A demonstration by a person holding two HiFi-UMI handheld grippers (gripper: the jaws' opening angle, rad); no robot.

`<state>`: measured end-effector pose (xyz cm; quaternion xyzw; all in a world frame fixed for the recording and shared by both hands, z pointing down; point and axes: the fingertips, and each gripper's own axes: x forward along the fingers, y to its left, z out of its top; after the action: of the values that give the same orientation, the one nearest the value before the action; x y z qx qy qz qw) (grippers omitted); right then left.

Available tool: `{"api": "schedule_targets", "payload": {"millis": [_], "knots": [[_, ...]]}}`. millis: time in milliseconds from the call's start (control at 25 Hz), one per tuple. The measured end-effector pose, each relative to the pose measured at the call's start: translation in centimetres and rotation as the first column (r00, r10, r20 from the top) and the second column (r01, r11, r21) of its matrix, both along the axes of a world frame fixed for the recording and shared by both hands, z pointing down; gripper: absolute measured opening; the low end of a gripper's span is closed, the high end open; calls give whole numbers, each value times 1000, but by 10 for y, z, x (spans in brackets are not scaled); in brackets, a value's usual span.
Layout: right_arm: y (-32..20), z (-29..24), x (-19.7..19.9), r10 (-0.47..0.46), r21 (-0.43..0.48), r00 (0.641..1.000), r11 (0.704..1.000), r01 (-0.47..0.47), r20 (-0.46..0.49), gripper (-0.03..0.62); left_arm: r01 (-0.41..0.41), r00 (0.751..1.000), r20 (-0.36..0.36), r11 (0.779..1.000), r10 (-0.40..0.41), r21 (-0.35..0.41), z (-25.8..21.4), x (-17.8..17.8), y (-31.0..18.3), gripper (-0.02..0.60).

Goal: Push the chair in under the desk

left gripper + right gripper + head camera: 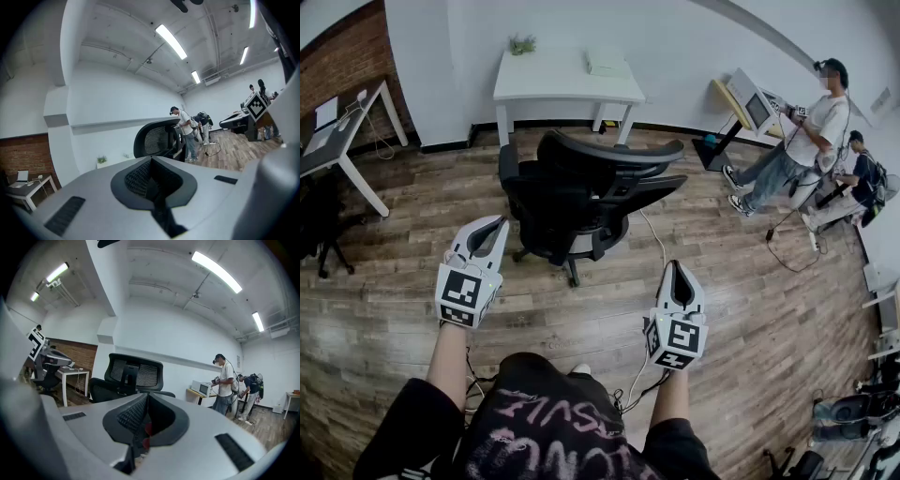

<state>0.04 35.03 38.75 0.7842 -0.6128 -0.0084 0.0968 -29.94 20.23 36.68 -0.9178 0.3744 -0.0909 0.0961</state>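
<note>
A black mesh-backed office chair (581,192) stands on the wood floor, pulled out from the white desk (567,80) at the far wall, its back toward me. The chair back (157,138) shows in the left gripper view, and the chair (133,376) also shows in the right gripper view. My left gripper (494,228) is shut and empty, just short of the chair's left side. Behind the chair's right side, my right gripper (676,275) is shut and empty, a little away from the seat. Neither touches the chair.
A dark desk with white legs (342,131) stands at the left by the brick wall. Two people (797,141) stand and sit at the right near a slanted table with a monitor (750,103). Cables (652,234) run across the floor beside the chair.
</note>
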Motion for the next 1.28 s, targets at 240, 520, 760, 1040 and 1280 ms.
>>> {"api": "schedule_targets", "payload": {"millis": [240, 520, 760, 1040, 1280], "knots": [[1, 1, -8, 6, 3, 1000, 1000, -6, -2, 28, -8, 1000, 11, 1000, 8, 11, 5, -8, 0, 15], [8, 2, -17, 26, 16, 1000, 1000, -26, -5, 29, -28, 999, 25, 1000, 28, 13, 7, -14, 4, 15], [10, 7, -19, 44, -2, 999, 999, -44, -3, 29, -42, 999, 22, 999, 42, 1, 11, -19, 2, 15], [6, 10, -14, 48, -12, 999, 999, -48, -17, 29, -57, 998, 32, 998, 57, 19, 14, -12, -4, 15], [-13, 19, 0, 34, -26, 999, 999, -35, -18, 29, -47, 998, 48, 999, 46, 25, 15, -2, -23, 15]]}}
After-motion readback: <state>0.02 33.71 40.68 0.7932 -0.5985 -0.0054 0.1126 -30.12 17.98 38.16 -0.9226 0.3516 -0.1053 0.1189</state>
